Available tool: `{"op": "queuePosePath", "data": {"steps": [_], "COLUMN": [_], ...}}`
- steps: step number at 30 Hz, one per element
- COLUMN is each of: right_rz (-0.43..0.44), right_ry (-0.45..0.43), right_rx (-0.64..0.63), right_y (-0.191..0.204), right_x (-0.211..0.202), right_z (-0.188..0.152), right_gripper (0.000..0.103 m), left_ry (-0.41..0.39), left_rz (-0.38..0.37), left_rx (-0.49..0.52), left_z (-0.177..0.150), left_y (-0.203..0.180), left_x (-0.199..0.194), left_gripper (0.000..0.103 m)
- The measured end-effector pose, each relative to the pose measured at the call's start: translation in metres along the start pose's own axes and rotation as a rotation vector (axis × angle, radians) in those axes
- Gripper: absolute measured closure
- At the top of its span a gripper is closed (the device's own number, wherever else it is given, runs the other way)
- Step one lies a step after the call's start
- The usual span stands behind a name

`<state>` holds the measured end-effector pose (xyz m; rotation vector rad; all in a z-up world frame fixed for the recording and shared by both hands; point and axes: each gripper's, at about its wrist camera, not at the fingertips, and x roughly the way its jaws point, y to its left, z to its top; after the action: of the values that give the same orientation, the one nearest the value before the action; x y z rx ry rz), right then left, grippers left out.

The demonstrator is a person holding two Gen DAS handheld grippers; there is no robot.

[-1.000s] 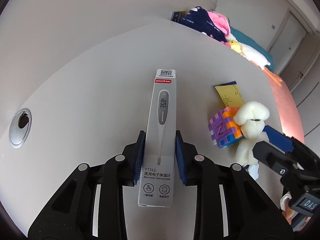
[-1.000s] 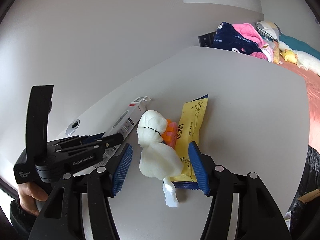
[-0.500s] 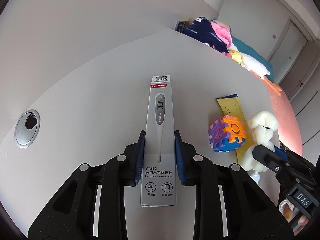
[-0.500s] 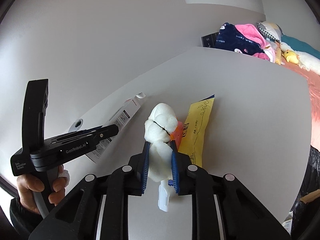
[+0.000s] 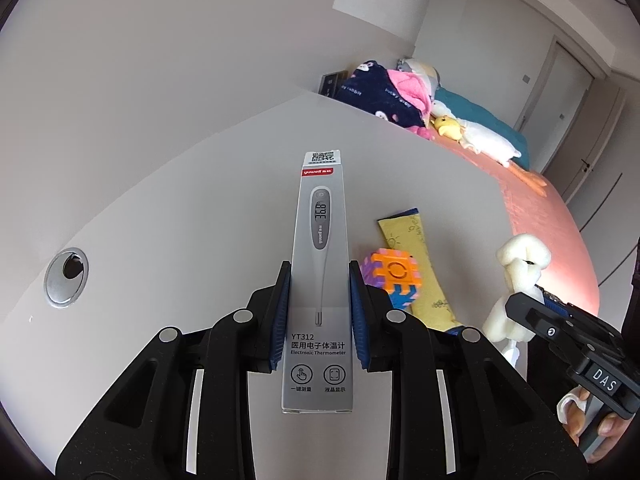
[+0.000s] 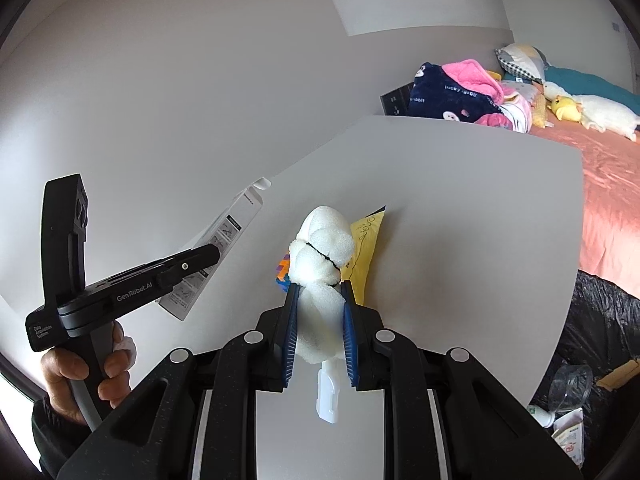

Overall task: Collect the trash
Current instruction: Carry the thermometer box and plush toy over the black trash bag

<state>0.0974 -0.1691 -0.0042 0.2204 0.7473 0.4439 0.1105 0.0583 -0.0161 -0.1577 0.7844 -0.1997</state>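
Note:
My left gripper (image 5: 319,280) is shut on a grey thermometer box (image 5: 320,264), held above the white table (image 5: 180,216) with its long side pointing away. The right wrist view shows that box (image 6: 218,252) tilted up at the left. My right gripper (image 6: 318,292) is shut on a white foam wad (image 6: 322,264) with a white plastic piece hanging under it, lifted off the table. The foam wad (image 5: 520,280) also shows at the right of the left wrist view. A yellow snack wrapper (image 5: 416,256) lies flat on the table.
An orange, purple and blue puzzle cube (image 5: 392,280) sits beside the wrapper. A round metal cable hole (image 5: 66,276) is at the table's left. A black trash bag (image 6: 600,328) with litter stands off the table's right edge. Beyond the table is a bed (image 6: 612,184) with clothes and plush toys.
My right gripper closed on the foam wad and lifted it off the table. My left gripper rose with the thermometer box still in it.

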Motion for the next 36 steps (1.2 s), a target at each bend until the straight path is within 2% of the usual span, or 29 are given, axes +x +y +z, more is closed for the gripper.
{"op": "queuePosePath", "data": {"steps": [19, 36], "right_rz": [-0.014, -0.093], "right_ry": [-0.083, -0.158], "right_rx": [0.082, 0.171], "right_y": [-0.044, -0.097], "right_x": [-0.069, -0.134], "right_z": [-0.017, -0.035], "right_gripper": [0.081, 0.08], "left_ry": [-0.004, 0.031], "left_rz": [-0.084, -0.187], "left_rx": [0.113, 0.21], "left_z": [-0.015, -0.028], "left_y": [-0.096, -0.177], "left_x": [-0.016, -0.005], "left_gripper": [0.076, 0.076]}}
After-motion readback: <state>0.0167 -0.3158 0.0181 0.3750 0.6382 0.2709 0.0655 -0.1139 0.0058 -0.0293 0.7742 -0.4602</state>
